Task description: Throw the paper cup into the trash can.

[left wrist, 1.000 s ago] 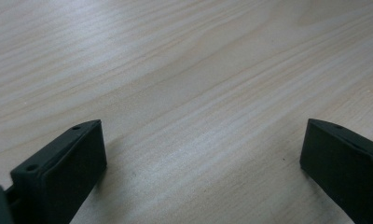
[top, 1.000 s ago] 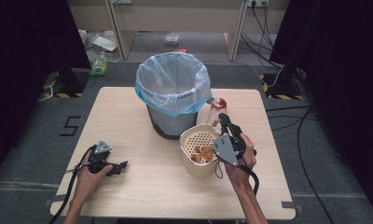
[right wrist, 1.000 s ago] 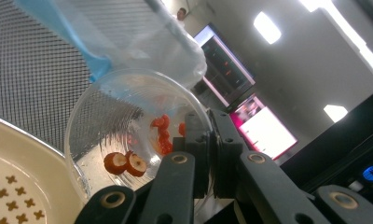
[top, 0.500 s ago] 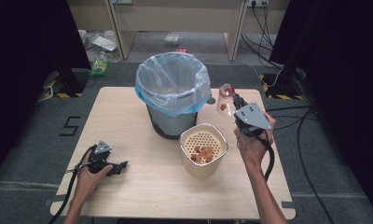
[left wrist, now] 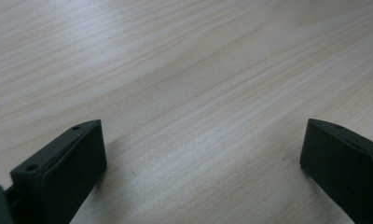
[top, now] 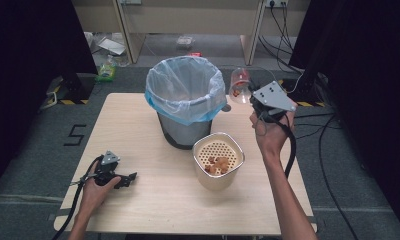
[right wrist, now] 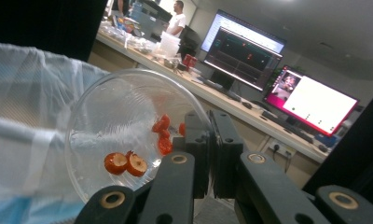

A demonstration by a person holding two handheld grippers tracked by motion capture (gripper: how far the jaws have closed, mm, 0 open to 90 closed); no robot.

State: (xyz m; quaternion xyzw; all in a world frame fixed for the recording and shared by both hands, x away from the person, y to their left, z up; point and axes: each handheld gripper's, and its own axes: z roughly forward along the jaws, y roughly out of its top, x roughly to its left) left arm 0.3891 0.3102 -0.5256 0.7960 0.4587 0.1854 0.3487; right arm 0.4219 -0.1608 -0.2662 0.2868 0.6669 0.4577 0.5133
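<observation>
Bin [top: 185, 100] (blue-lined) beside clear bowl [top: 240, 86]; beige strainer pot [top: 218, 160] in front

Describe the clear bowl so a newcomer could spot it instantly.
Find the grey trash bin lined with a pale blue bag at the back of the wooden table. Right of its rim, the right gripper holds a clear bowl tilted in the air. It alone is see-through, with red fruit scraps inside.

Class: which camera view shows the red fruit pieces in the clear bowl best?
The right gripper view: the red fruit pieces lie close and sharp inside the clear bowl. In the high view they are a small red blur. The left gripper view looks at the table.
</observation>
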